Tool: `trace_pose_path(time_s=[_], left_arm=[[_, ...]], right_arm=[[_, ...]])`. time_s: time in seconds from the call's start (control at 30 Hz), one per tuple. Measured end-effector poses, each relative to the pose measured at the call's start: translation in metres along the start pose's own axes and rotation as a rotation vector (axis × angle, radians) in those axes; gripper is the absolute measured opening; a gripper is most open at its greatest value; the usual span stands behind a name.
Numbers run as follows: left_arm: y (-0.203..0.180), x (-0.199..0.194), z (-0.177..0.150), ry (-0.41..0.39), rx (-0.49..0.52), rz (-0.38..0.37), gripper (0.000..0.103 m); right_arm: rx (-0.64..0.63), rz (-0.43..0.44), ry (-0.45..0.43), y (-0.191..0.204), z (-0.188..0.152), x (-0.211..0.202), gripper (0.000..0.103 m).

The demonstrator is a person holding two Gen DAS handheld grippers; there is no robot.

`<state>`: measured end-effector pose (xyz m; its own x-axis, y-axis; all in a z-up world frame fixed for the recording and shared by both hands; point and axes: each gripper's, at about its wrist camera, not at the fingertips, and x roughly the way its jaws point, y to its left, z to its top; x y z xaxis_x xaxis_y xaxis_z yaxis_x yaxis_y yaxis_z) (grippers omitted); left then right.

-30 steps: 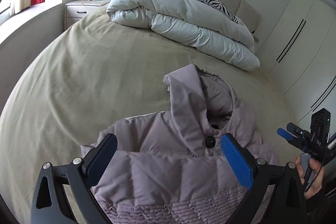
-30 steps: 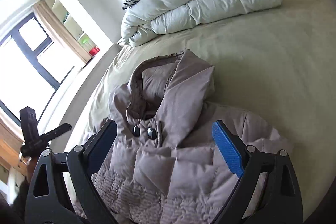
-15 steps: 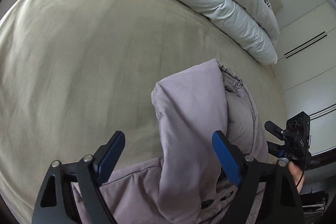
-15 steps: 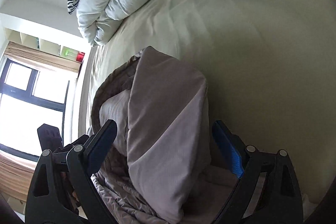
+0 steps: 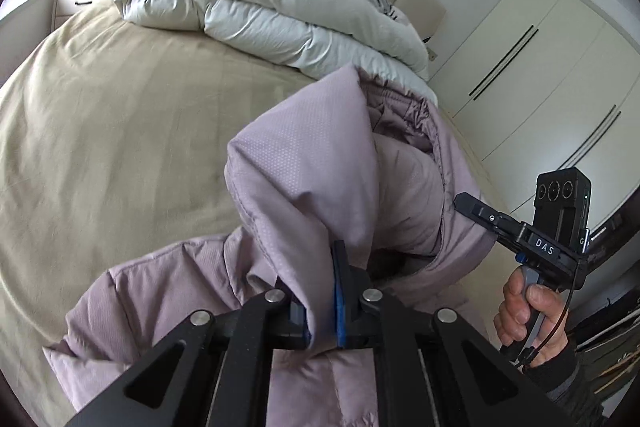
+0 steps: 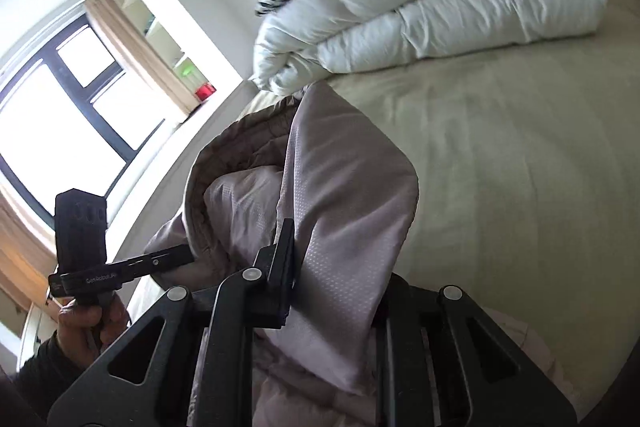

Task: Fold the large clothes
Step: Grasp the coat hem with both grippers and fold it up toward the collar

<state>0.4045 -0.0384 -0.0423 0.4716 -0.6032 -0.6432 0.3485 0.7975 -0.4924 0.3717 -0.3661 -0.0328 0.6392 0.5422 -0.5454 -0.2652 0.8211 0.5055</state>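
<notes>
Left claw (image 5: 320, 301) clamped on mauve jacket hood (image 5: 316, 163), right claw (image 6: 332, 275) gripping it too, marked "DAS", left "GenRobot.AI"

Pinched between the fingers of the left gripper (image 5: 322, 301), the jacket (image 5: 304, 163) is mauve cloth with a fine dotted weave and a faint sheen, quilted and puffy lower down. The fingers are matt black plastic with blue pads (image 5: 339, 301) and dull metal rivets. Beyond the fingertips lie a matt beige bedsheet (image 5: 120, 115), softly creased, and a puffy white cloth duvet (image 5: 280, 15).
</notes>
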Motion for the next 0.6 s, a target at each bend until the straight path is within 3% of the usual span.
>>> trace_pose_path(time_s=[0.17,0.3,0.47,0.6], left_arm=[[-0.014,-0.053,-0.071,-0.032,0.075,0.024,0.01],[-0.018,-0.069,-0.121,-0.012,0.076,0.042,0.01],[-0.035,-0.092,-0.172,0.014,0.091,0.037,0.01],[-0.044,-0.119,-0.194,0.016,0.128,0.083,0.026]], right_arm=[[-0.107,0.051,0.002,0.051,-0.06,-0.058,0.018],[-0.084,-0.008,0.055,0.051,-0.118,-0.074,0.018],[-0.03,-0.12,0.135,0.036,-0.175,-0.086,0.025],[-0.001,-0.156,0.168,0.029,-0.206,-0.115,0.026]])
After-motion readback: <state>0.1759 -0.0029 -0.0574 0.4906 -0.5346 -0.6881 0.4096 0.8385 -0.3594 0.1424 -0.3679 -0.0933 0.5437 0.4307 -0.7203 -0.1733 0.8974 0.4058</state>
